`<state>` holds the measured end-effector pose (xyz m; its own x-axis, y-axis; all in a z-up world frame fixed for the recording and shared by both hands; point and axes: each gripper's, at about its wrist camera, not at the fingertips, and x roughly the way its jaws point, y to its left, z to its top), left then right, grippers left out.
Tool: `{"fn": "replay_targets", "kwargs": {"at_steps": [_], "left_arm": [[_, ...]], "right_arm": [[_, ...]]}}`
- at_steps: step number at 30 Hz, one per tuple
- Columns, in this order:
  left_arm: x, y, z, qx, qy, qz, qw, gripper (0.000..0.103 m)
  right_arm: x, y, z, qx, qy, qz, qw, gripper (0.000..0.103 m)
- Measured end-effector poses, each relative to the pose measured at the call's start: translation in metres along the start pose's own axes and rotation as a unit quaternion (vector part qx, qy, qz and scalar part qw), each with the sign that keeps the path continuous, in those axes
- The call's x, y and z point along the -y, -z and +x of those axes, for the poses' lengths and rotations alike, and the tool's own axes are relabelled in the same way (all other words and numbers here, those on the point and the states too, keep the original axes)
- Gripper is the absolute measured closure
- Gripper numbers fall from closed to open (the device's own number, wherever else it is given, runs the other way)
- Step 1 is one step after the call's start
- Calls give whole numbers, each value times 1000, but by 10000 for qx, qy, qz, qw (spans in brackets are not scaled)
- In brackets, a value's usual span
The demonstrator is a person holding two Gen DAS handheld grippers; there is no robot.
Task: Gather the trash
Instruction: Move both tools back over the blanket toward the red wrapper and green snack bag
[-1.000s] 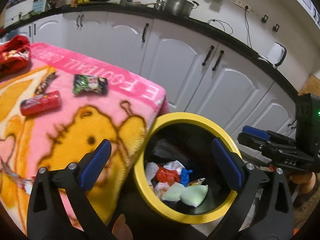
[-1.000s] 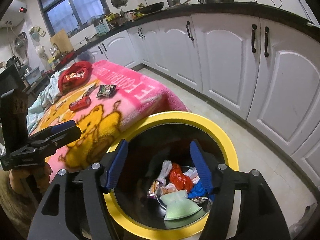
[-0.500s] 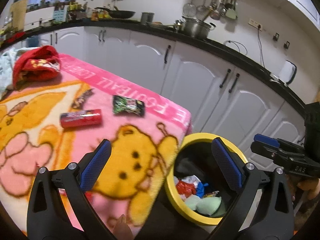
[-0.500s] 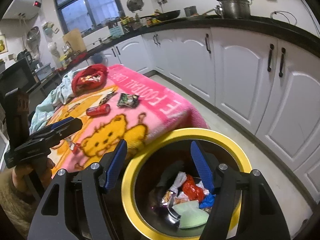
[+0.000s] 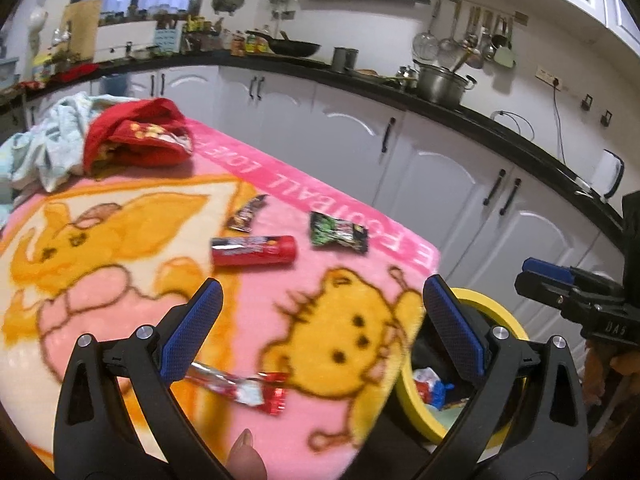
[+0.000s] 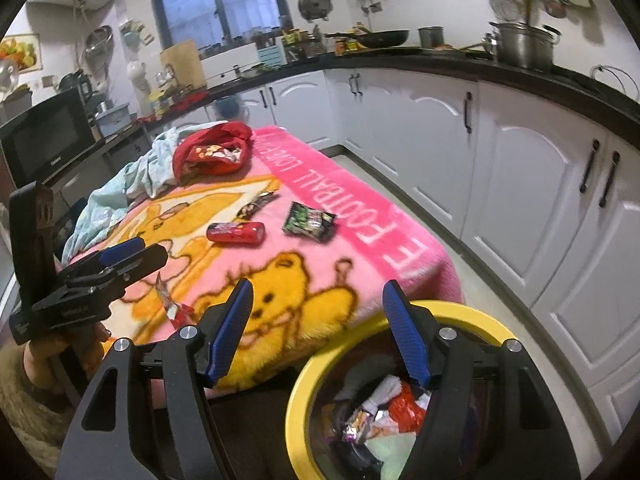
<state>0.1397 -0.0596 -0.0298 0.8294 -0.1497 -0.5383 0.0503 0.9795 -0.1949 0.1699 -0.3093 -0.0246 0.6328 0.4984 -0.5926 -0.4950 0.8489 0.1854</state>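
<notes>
1. Writing: the pink blanket (image 5: 360, 216) carries white capitals along its border, upside down in both views; "FOOTBALL" reads clearly in the right wrist view, and "LOVE" only partly beside it.
2. The right gripper's body, at the right edge of the left wrist view, is stamped "DAS". The label on the left gripper's body in the right wrist view is too small to read.
3. Trash on the blanket, centre of the left wrist view: a red tube (image 5: 254, 250), a green-and-black wrapper (image 5: 339, 233) to its right, a dark wrapper (image 5: 247, 213) above it. Their print is illegible.
4. A red-and-silver wrapper (image 5: 244, 390) lies low in the frame, partly behind the left gripper (image 5: 320, 336).
5. Left gripper: fingers spread wide, nothing between them.
6. Right gripper (image 6: 318, 334): fingers spread, empty.
7. The yellow-rimmed bin (image 6: 298, 408) sits lower right, just beside the blanket's edge, with crumpled wrappers inside; the fingers and frame edge cut it off.
8. A red cloth (image 5: 136, 138) sits upper left.
</notes>
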Motion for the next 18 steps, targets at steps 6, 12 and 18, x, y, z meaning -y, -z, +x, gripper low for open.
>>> {"fn": "replay_targets", "kwargs": {"at_steps": [6, 12, 18], "left_arm": [[-22, -1, -6, 58, -108, -161, 9998, 11], [-41, 0, -8, 52, -201, -367, 9991, 11], [-57, 5, -8, -15, -298, -516, 9982, 11]], "right_arm": [[-21, -14, 15, 2, -99, -205, 9997, 37], [-41, -26, 26, 6, -179, -428, 9989, 31], [-54, -36, 41, -45, -211, -609, 9979, 30]]}}
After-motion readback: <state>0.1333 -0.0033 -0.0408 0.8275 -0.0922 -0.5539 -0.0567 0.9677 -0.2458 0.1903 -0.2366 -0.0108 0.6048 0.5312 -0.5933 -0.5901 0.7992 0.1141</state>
